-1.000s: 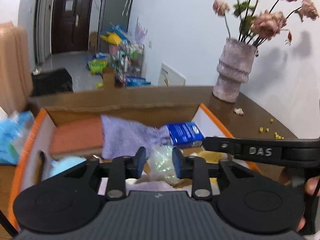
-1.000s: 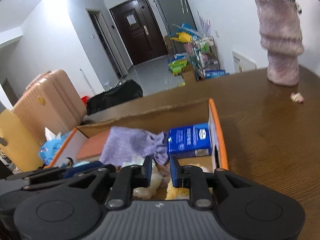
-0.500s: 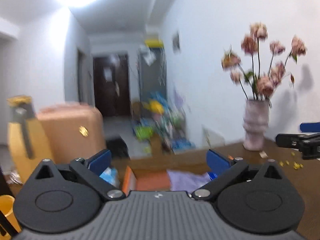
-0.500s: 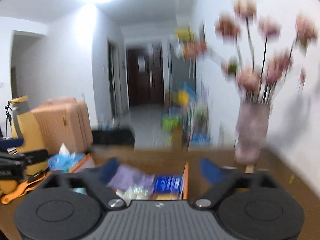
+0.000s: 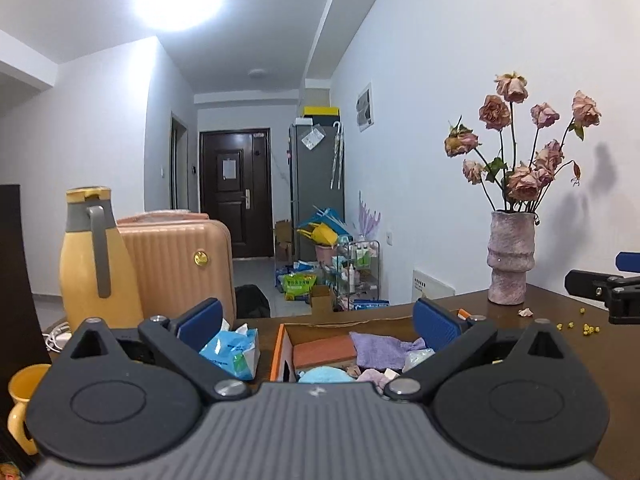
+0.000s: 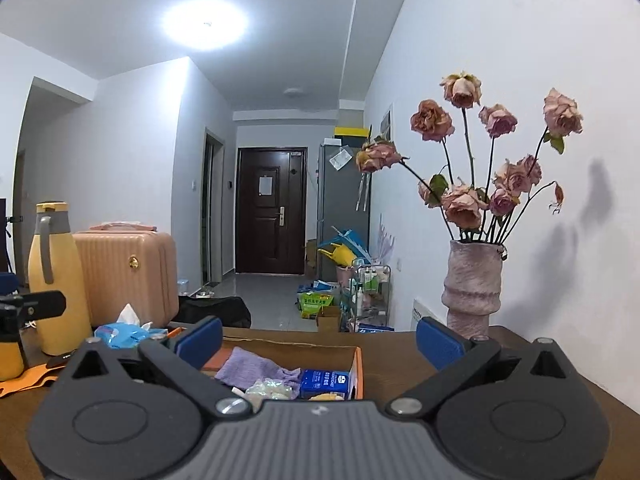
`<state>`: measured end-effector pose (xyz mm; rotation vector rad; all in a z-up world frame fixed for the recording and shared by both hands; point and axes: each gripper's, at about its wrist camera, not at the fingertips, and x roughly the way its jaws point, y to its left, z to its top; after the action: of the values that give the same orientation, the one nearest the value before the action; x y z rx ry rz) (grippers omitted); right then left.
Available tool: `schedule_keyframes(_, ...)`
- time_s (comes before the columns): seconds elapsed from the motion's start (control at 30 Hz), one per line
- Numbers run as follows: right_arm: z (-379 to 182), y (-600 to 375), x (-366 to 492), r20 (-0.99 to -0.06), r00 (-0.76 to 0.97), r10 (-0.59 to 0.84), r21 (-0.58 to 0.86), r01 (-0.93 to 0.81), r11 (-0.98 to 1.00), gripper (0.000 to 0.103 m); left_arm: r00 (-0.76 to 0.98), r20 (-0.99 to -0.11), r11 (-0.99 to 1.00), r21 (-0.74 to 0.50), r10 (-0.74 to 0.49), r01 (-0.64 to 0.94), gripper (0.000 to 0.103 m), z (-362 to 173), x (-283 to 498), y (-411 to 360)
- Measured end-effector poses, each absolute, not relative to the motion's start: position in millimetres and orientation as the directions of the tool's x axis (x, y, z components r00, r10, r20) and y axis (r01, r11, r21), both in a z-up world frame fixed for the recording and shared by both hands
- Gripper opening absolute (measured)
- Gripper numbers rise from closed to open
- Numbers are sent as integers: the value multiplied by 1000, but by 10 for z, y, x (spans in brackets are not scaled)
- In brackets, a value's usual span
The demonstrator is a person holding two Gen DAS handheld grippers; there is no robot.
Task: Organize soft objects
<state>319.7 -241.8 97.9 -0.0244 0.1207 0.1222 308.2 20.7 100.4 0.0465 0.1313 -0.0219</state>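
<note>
Scanning from the left, the yellow jug (image 5: 90, 256) and the blue tissue pack (image 5: 232, 350) stand on the table (image 6: 404, 360) outside the cardboard box (image 5: 280, 354), the pack just beside its orange-edged wall. Inside the box lie an orange-brown pad (image 5: 324, 351), a light blue soft thing (image 5: 324, 375), the purple cloth (image 5: 386, 350), a crinkly clear packet (image 6: 270, 388) and a blue packet (image 6: 325, 383), so most of the sorting looks done (the tissue pack may be the last soft item left out, though that is only a guess). Both tools hang back from the box: the left gripper (image 5: 318, 318) has its jaws spread wide with nothing between them, having just been opening, and the right gripper (image 6: 318, 336) likewise, freshly opened and empty. Farthest right stands the vase (image 6: 472, 288) of dried roses, well apart from the box.
</note>
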Motion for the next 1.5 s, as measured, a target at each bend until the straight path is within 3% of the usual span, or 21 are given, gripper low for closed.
schedule_keyframes(0.17,917,-2455,2736,-85,992,91,-14,-92,996,103,994,-112,999,34,-14,18,103,936,2674,214)
schedule_keyframes(0.57,340,-2358,991,-155,983,96,-24,-101,995,103,988,-119,991,107,95,-83,103,341,853,185)
schedule_keyframes(0.73,81,-2290,373,-210,973,91,21,-89,996,103,983,-171,997,61,61,-51,103,196,266,184)
schedule_keyframes(0.87,103,-2222,321,-227,961,160,34,-156,987,103,985,-164,996,76,53,-41,103,225,221,147)
schedule_keyframes(1.0,130,-2137,232,-183,971,156,12,-156,988,103,982,-176,997,31,70,-65,103,248,258,198)
schedule_keyframes(1.5,120,-2143,286,-193,974,118,13,-118,993,103,983,-170,997,54,70,-61,103,258,251,168)
